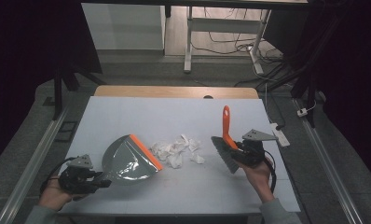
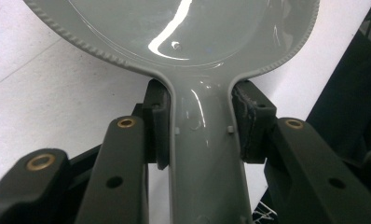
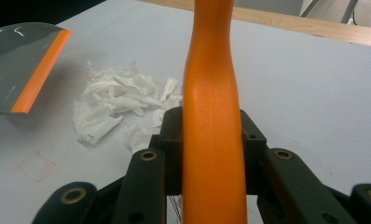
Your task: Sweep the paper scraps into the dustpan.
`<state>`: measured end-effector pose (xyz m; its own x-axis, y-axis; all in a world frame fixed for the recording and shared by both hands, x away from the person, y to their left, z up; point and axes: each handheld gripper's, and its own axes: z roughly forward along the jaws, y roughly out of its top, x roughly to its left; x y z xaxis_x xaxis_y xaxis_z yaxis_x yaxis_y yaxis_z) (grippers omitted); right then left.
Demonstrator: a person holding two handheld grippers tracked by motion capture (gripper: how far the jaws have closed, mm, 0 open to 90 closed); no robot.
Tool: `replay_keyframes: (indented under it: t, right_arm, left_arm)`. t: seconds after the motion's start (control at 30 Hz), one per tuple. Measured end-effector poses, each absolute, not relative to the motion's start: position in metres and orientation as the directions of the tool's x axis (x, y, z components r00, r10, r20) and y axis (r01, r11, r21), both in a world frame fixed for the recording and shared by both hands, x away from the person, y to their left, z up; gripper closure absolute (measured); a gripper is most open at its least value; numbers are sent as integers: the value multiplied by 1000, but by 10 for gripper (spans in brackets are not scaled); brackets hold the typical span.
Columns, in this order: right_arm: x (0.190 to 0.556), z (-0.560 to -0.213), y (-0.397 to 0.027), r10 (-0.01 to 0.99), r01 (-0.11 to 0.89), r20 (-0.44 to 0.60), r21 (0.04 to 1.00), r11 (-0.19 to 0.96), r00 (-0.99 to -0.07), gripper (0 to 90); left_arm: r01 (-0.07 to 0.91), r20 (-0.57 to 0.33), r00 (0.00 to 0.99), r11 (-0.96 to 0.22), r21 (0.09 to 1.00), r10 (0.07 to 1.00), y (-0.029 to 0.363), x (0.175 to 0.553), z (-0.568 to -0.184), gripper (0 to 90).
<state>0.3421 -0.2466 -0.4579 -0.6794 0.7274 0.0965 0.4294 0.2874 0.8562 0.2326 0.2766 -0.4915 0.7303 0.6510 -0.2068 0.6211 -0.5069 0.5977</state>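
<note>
On the white table (image 1: 127,116), the grey plastic dustpan with an orange lip (image 1: 127,158) lay at near left, its long axis running from the handle clamped in the left gripper (image 1: 92,182) towards the right, mouth facing the crumpled white paper scraps (image 1: 176,150) at centre. The right gripper (image 1: 242,151) clasped the orange-handled brush (image 1: 226,140), handle pointing far, bristles near. Sweeping seemed about to begin; next, the brush would need drawing left through the scraps.
</note>
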Motion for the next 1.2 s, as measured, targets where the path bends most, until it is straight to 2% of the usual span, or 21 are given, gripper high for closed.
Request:
replay_keyframes:
  t: [0.43, 1.2]
  right_arm:
    - [359, -459, -238, 740, 440, 104, 855, 275, -664, 703]
    - [404, -464, -199, 766, 472, 89, 830, 296, -637, 703]
  left_arm:
    - [634, -207, 737, -551, 543, 644, 279, 233, -502, 613]
    - [612, -232, 770, -588, 528, 594, 266, 244, -515, 613]
